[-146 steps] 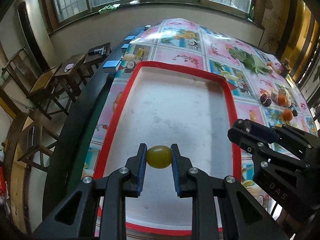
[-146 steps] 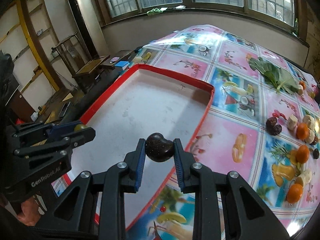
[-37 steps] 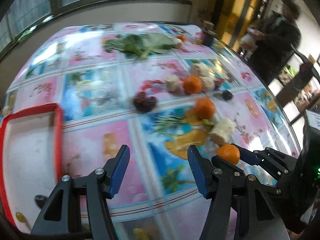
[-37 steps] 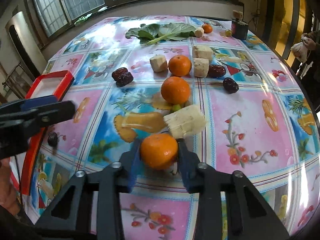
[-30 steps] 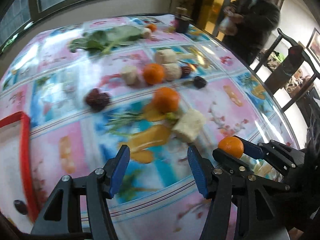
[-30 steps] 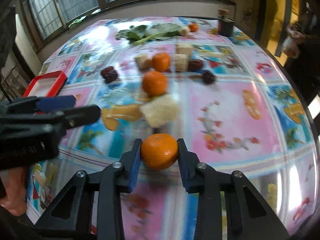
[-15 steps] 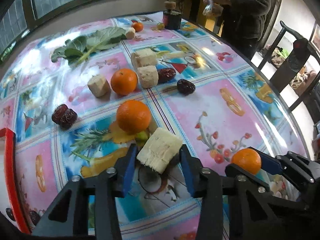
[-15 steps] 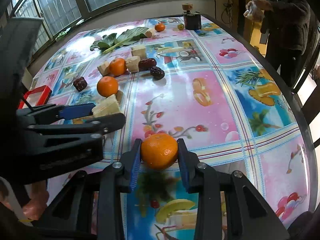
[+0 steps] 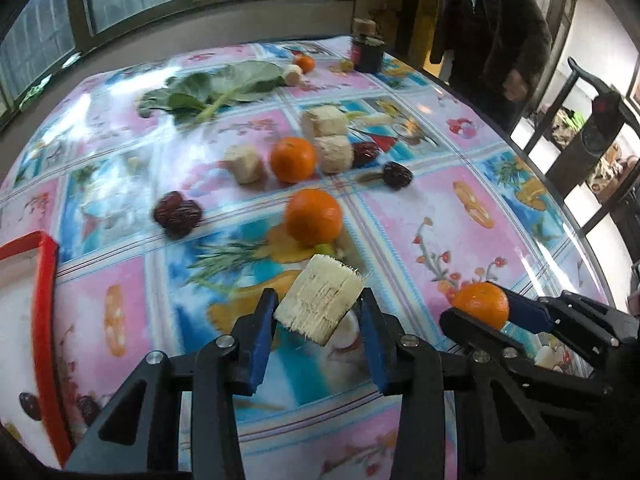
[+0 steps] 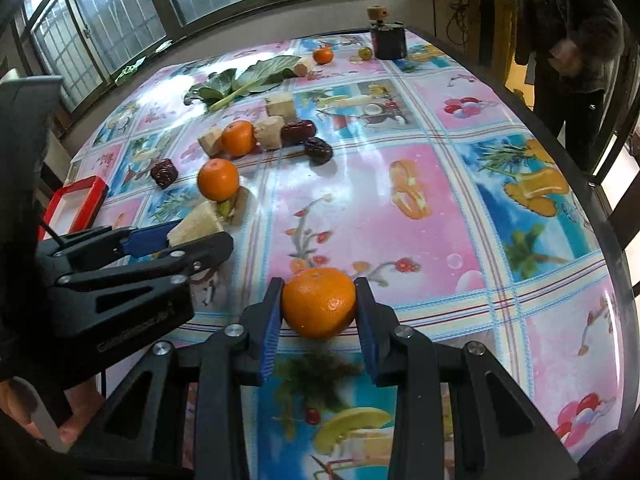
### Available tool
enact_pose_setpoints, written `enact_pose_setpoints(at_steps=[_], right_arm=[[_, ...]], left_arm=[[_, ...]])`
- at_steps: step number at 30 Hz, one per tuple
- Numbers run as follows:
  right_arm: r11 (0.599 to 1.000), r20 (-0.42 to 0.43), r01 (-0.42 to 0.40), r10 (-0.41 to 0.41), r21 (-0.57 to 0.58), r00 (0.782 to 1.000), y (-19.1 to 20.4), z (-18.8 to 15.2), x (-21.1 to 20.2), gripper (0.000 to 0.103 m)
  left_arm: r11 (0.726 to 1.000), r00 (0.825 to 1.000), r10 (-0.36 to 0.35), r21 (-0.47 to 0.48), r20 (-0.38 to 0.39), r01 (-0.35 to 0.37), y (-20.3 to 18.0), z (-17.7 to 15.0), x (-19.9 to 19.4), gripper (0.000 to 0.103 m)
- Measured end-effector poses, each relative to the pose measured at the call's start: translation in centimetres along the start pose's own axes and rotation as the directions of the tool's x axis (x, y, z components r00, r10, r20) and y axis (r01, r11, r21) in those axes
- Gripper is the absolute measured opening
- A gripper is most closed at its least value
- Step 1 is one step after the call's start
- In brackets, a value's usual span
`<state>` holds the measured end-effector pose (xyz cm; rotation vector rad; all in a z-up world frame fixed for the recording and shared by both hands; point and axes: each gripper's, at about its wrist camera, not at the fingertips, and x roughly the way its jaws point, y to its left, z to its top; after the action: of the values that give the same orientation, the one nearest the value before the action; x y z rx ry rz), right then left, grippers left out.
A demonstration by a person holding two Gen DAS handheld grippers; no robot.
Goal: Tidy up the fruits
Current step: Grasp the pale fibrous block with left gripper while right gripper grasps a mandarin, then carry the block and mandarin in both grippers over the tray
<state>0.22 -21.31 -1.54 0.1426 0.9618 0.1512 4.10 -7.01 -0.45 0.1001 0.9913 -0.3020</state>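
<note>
Item one: our left gripper (image 9: 318,322) is pinching a pale fibrous chunk, likely cut sugarcane (image 9: 320,300). Its jaws have just been closing, and the chunk is sitting tilted between the blue pads, gripped across its cut sides and lifted clear of the tablecloth (image 9: 420,208). We are judging that cross-wise hold suits a blocky piece that would slip if taken by a corner.

Item two: our right gripper (image 10: 319,310) is clamping a small orange (image 10: 319,307) at its widest part, pads on either side, and is carrying it above the near part of the table, just beside the left tool.

Item three: the red-rimmed tray (image 9: 42,320) is lying at the far left edge of the left wrist view. A few small dark fruits are already resting inside, so we are reading it as the collecting place.

Item four, still loose on the cloth: two oranges (image 9: 314,216), dark dates (image 9: 176,212), more pale chunks (image 9: 246,164), a small green fruit (image 10: 225,208) and a leafy green (image 9: 216,90) further back.

With both tools loaded, we are judging the next step to be a carry toward the tray; the tilted chunk is the likelier piece to shift on the way.

A person in a dark coat (image 9: 492,20) is standing beyond the table's far corner.
</note>
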Motion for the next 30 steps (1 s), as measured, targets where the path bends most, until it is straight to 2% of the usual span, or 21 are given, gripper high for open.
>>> enact_pose_setpoints(at_steps=[6, 14, 20, 23, 30], right_arm=[[0.998, 0.003, -0.034, 0.034, -0.047, 0.999, 3.2, 0.4, 0.0, 0.036], [0.987, 0.008, -0.094, 0.096, -0.129, 0.995, 8.9, 1.0, -0.4, 0.036], [0.967, 0.006, -0.151, 0.156, -0.203, 0.988, 14.5, 1.4, -0.7, 0.036], [0.954, 0.003, -0.177, 0.184, -0.243, 0.983, 17.6, 1.5, -0.8, 0.037], [0.921, -0.028, -0.235, 0.238, -0.312, 0.971, 23.9, 1.5, -0.3, 0.037]], left_arm=[[0.997, 0.998, 0.050, -0.067, 0.040, -0.047, 2.7, -0.5, -3.1, 0.040], [0.977, 0.987, 0.142, -0.173, 0.070, -0.128, 8.4, -2.1, -7.6, 0.040], [0.945, 0.971, 0.227, -0.254, 0.067, -0.204, 13.4, -4.2, -10.5, 0.040], [0.925, 0.966, 0.251, -0.307, 0.059, -0.222, 16.3, -5.4, -11.8, 0.040], [0.891, 0.950, 0.310, -0.362, 0.043, -0.274, 21.0, -7.2, -13.4, 0.040]])
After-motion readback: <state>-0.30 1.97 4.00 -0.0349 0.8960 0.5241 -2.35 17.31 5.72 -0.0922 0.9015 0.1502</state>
